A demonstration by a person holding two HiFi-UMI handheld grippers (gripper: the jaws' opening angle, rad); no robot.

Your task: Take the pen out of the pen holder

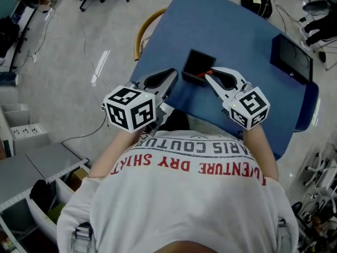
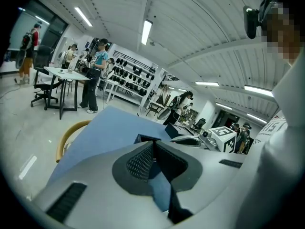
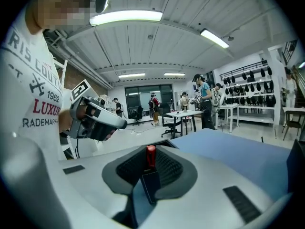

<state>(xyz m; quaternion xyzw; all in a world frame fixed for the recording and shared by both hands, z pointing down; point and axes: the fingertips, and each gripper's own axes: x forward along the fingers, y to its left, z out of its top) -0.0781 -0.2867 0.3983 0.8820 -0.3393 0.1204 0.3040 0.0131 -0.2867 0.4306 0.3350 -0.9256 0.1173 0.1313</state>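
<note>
A curved wooden chair back (image 1: 141, 31) sticks out past the far-left edge of the blue table (image 1: 237, 36). The left gripper (image 1: 176, 74), with its cube of black-and-white square markers (image 1: 130, 108), reaches to the near-left corner of the black pen holder (image 1: 197, 62). In its own view the jaws are drawn nearly together, with only a thin slit at the tips, and they seem to pinch the holder's wall.

The holder stands in the middle of the table. The pen (image 3: 150, 155) shows a red top at the holder's near rim. The right gripper (image 1: 207, 75) is pressed onto it, one pad on each side of the red end. I cannot tell whether the pen's lower part is inside the holder. A dark flat slab (image 1: 290, 57) lies near the table's right edge, well apart from both grippers.

The person's white shirt (image 1: 184, 199) carries print, seen upside down from the head view: "PARIS COUTURE" in grey, with "DRY SHIRT" and "AVENTURE" in red. The right gripper view catches "1962", "LUXUR" and "RADEMARK".
</note>
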